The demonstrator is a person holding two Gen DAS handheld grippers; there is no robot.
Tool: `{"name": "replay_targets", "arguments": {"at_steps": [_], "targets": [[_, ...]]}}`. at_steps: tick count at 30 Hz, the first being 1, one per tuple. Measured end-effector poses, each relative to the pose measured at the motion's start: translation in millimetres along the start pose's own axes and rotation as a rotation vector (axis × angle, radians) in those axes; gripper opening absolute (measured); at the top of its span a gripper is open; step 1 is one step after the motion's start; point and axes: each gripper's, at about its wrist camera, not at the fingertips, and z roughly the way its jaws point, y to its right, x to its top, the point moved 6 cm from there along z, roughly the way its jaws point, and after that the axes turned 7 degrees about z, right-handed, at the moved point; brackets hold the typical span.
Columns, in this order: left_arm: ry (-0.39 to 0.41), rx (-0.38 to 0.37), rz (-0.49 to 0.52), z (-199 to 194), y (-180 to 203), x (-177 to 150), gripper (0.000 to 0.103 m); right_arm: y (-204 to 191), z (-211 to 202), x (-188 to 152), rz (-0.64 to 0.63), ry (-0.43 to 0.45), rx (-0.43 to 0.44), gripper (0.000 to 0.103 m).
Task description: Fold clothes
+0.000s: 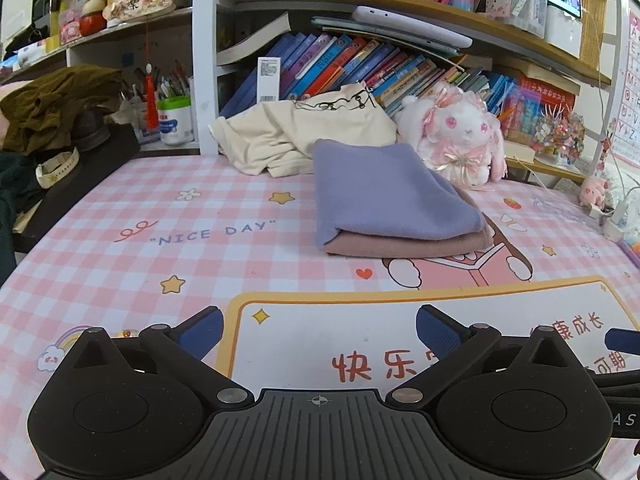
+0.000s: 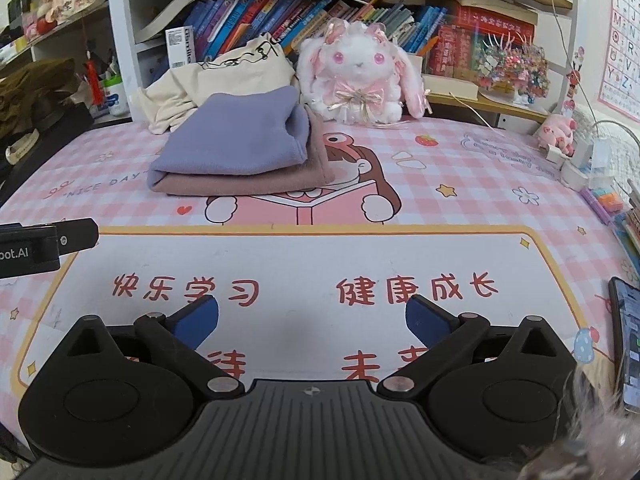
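A folded purple cloth [image 1: 380, 192] lies on top of a folded dusty-pink cloth [image 1: 404, 245] on the pink checked desk mat [image 1: 168, 216]. The stack also shows in the right wrist view: purple cloth [image 2: 236, 136], pink cloth [image 2: 256, 186]. A crumpled cream garment [image 1: 296, 132] lies behind the stack, also in the right wrist view [image 2: 224, 76]. My left gripper [image 1: 320, 328] is open and empty, low over the mat's near part. My right gripper [image 2: 312, 316] is open and empty, well in front of the stack.
A white and pink plush rabbit [image 1: 460, 136] sits behind the stack, before shelves of books [image 1: 360, 64]. An olive garment [image 1: 56, 100] lies on dark things at the left. A phone [image 2: 628, 340] lies at the right edge. The left gripper's body [image 2: 36, 244] shows at left.
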Motion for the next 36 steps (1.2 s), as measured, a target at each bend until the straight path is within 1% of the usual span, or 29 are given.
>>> {"name": "replay_targets", "arguments": {"at_steps": [12, 21, 30, 36], "targets": [[-0.014, 0.009, 0.012, -3, 3, -3, 0.103, 0, -3, -3, -0.005, 0.0, 0.007, 0.102], [-0.009, 0.02, 0.047, -6, 12, -3, 0.103, 7, -1, -7, 0.012, -0.018, 0.0, 0.102], [-0.02, 0.055, 0.033, -5, 8, -4, 0.103, 6, 2, -4, -0.018, -0.017, -0.001, 0.103], [-0.032, 0.057, 0.038, -3, 10, -5, 0.103, 7, 3, -5, -0.018, -0.023, -0.002, 0.103]]}}
